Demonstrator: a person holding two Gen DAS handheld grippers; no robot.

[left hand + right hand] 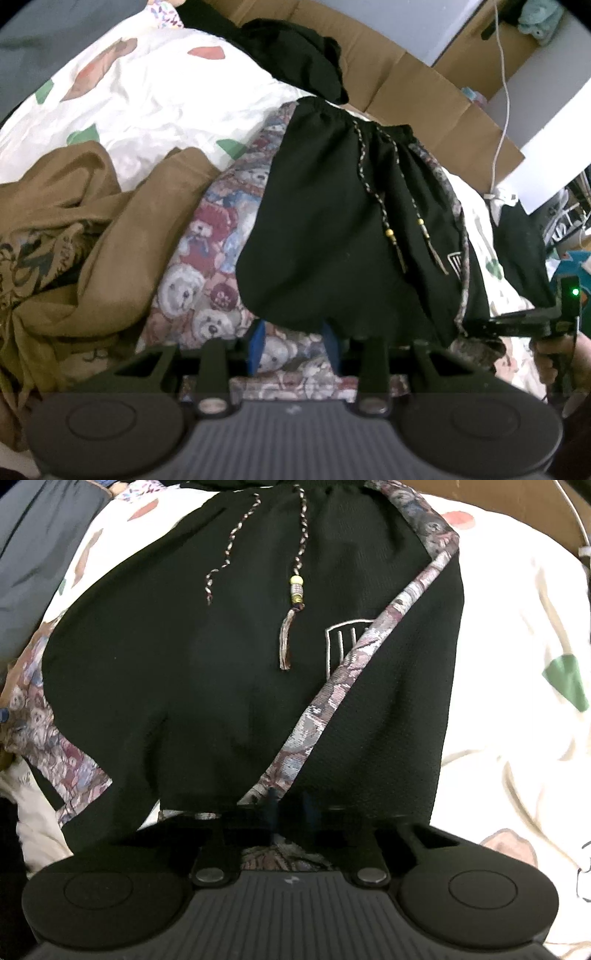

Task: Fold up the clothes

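1. Where the left wrist camera looks down, the black shorts [332, 221] lie spread on a white patterned bedsheet [155, 92], their teddy-bear print panel [221, 229] showing at the side and the braided drawstring [384, 206] trailing over the front. The left gripper [293, 345] has its blue fingers [257, 343] partly apart, straddling the lower hem; whether the pads press the cloth cannot be told. A brown garment [74, 229] is heaped to the left, a black garment [295, 55] lies beyond, and the right gripper [476, 328], held by a hand [557, 362], reaches the shorts' right edge.
2. Seen from the right wrist camera, the shorts [221, 683] fill the view, and the right gripper [290, 808] is closed tight on their hem beside the print stripe [369, 642].
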